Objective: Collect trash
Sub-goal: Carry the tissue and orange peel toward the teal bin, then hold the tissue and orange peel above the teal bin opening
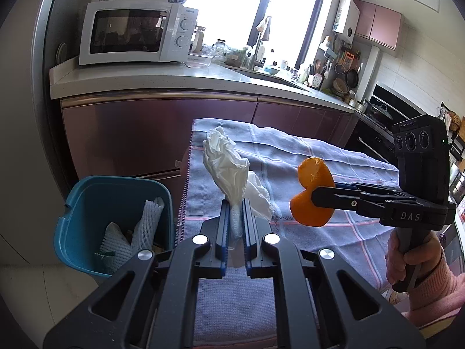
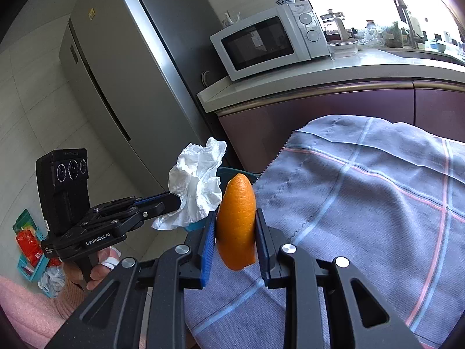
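1. I see my left tongs (image 1: 235, 212) clamped on a crumpled white tissue (image 1: 229, 168); it billows up in creased folds from between the blue pads, in the centre of the left wrist view.
2. The tissue hangs above the left edge of the table under a grey-blue checked cloth (image 1: 305, 157), well clear of the fabric as far as I can tell.
3. My right tongs (image 2: 236, 234) are closed partway on a piece of orange peel (image 2: 237, 221), bright and pebbled outside, curved like a shell, standing upright between the pads in the lower centre of the right wrist view.
4. From the left wrist view the peel shows as two lobes at centre right, pinched by the black fingers (image 1: 322, 196).
5. A teal bin (image 1: 113, 221) sits at lower left beside the table, holding white foam fruit netting (image 1: 145, 226).
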Demonstrator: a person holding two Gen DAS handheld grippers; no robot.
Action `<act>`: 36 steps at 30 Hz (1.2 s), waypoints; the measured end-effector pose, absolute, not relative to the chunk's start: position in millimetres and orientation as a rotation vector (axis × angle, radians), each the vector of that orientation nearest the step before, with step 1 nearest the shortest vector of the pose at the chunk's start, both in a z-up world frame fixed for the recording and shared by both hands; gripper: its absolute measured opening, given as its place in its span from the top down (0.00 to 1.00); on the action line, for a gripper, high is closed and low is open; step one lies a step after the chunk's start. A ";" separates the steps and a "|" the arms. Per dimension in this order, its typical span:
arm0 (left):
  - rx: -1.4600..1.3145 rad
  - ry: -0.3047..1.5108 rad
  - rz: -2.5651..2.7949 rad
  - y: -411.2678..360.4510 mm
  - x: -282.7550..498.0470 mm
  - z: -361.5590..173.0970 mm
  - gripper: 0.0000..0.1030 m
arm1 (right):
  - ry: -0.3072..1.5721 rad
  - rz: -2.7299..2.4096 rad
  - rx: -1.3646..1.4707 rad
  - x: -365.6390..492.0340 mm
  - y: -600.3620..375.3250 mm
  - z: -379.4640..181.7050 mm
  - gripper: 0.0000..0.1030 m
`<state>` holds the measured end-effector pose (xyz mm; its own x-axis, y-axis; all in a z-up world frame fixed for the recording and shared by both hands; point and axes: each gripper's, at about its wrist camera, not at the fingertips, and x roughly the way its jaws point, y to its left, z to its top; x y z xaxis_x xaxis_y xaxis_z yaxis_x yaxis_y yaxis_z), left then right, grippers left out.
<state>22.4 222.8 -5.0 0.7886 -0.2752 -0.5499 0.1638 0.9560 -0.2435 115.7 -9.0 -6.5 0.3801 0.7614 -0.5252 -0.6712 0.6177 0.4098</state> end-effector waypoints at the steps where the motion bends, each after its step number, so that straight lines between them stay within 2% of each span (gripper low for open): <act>1: -0.188 0.619 -0.230 225.1 23.1 -5.2 0.92 | 0.746 0.926 0.133 116.5 -4.2 -5.9 0.76; 36: -0.212 0.631 -0.050 297.3 18.4 -17.7 0.92 | 0.817 1.067 0.086 142.5 91.2 -19.2 0.76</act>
<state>18.4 297.3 -17.7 0.8071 -0.1108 -0.5800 -0.0179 0.9772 -0.2116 142.5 91.2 -19.2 0.2259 0.8024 -0.5523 -0.7423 0.5090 0.4358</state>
